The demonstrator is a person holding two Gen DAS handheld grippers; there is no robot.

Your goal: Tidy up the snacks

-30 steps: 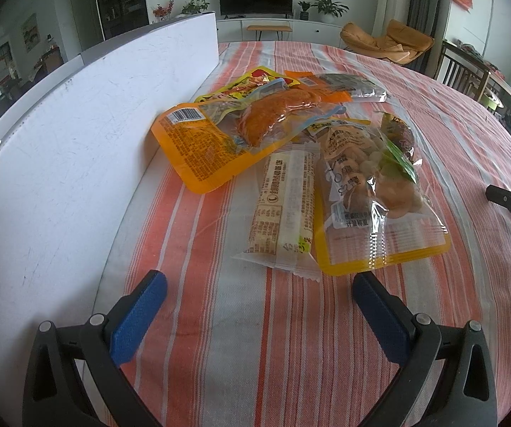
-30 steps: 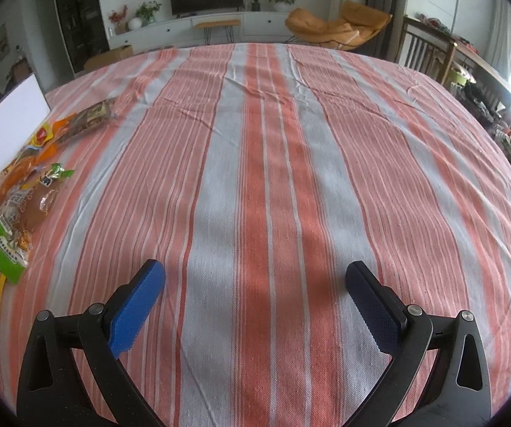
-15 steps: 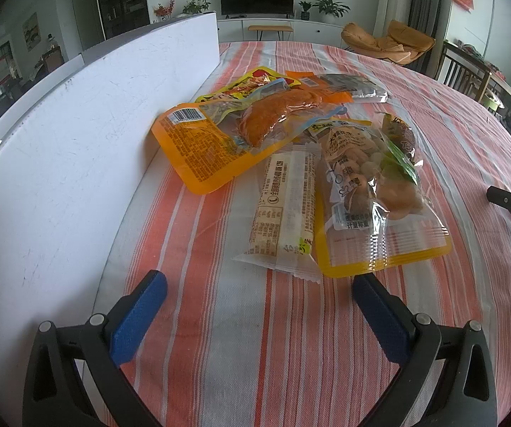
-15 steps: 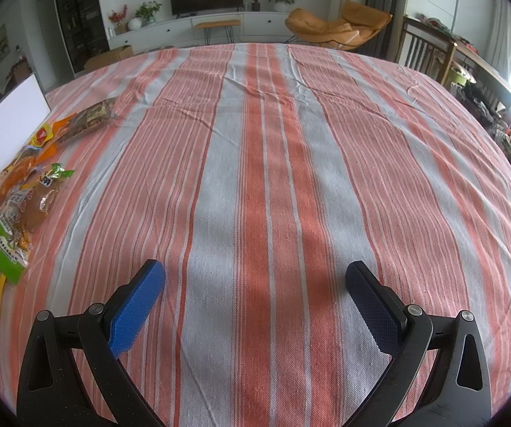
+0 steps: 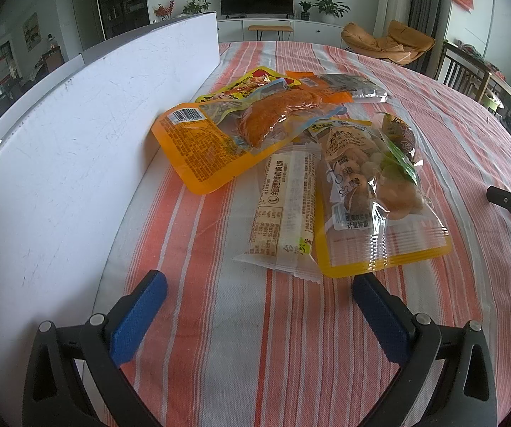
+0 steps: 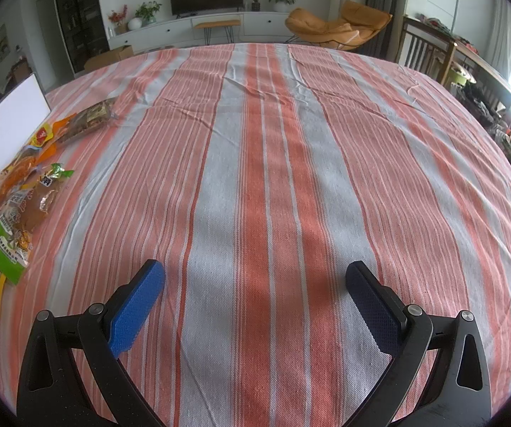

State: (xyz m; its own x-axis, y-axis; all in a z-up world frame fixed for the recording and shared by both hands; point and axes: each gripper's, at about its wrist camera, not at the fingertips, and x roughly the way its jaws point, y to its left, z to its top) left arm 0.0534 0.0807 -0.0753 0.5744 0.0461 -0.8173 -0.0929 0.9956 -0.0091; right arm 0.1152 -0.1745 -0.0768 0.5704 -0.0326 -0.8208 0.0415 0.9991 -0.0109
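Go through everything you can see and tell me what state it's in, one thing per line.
Left claw: open, holding nothing.
Right claw: open, holding nothing, over bare tablecloth.
White stick pack: sealed, flat, far end under the orange pouch.
Orange pouch: sealed, lying on other packs.
Clear mixed-snack bag: sealed, flat.
White box: upright beside the pile.

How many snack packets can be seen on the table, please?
5, possibly more hidden beneath. The orange barcode packet lies on top by the white board; the white stick packet nearest; the clear mixed bag right of it; a yellow packet and a dark packet behind.
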